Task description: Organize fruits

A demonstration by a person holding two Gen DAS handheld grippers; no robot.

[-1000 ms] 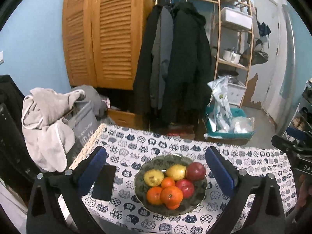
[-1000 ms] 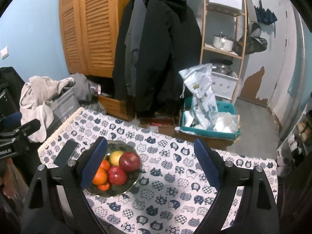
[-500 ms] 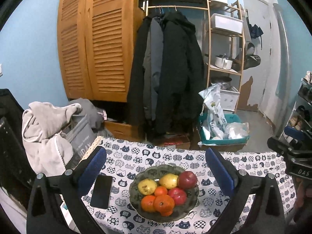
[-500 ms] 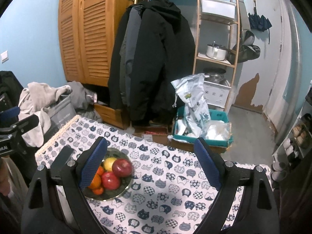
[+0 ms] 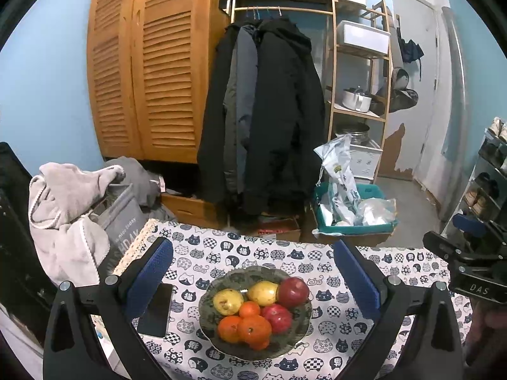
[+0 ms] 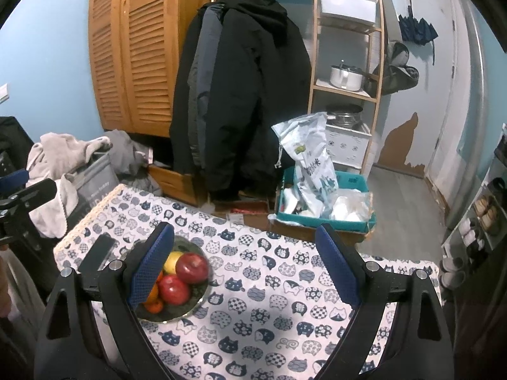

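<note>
A dark bowl (image 5: 218,338) of fruit is seen on the table (image 5: 408,262), toward its left edge. Two red apples (image 5: 293,292), two yellow fruits (image 5: 227,300) and several oranges (image 5: 253,329) are piled in it, touching one another. A dark phone (image 5: 155,312) lies flat just beside the bowl, nearer the left edge. The table is covered by a cat-print cloth (image 6: 269,300).

The left gripper (image 5: 253,281) is held above the bowl with its jaws spread wide and nothing between the pads. The right gripper (image 6: 245,269) is held over the bare cloth to the right of the bowl, its jaws likewise released and empty, the left finger overlapping the bowl in view.
</note>
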